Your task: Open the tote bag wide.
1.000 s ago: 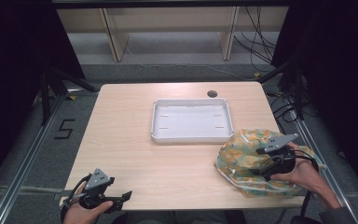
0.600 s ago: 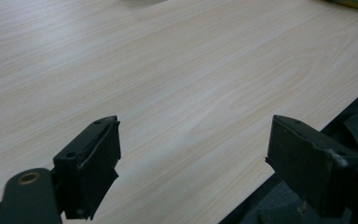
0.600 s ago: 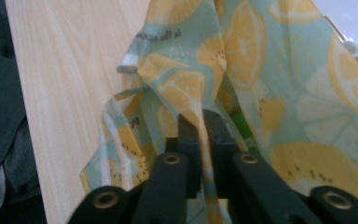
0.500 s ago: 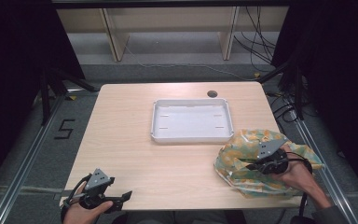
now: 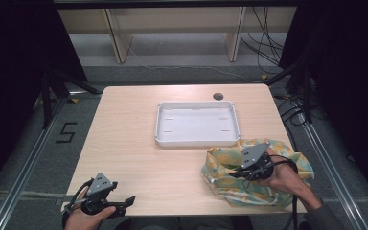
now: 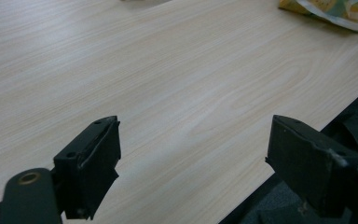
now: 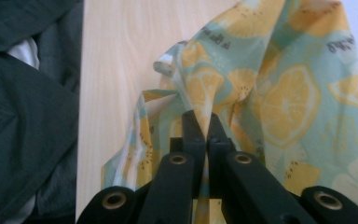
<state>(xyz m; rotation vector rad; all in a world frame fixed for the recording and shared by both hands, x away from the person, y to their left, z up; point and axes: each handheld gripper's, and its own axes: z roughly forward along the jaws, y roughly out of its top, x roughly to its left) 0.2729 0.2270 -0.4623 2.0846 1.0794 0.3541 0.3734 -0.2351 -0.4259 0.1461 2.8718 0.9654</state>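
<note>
The cloth (image 5: 258, 175), printed with lemons on pale green, lies crumpled at the near right of the tabletop (image 5: 139, 143), its far edge just beside the near right corner of the white tray (image 5: 197, 123). The right tool (image 5: 231, 173) sits over the cloth's left part, pointing left. In the right gripper view its jaws are pressed together with a fold of the cloth (image 7: 242, 88) pinched between them, the fabric rising in ridges around the tips of the right tool (image 7: 201, 122).

The left tool (image 5: 127, 203) rests at the near left edge of the tabletop, well apart from the cloth. In the left gripper view the left tool (image 6: 193, 156) has its jaws spread wide over bare wood, nothing between them, and a corner of the cloth (image 6: 335, 11) shows far off at the upper right.
</note>
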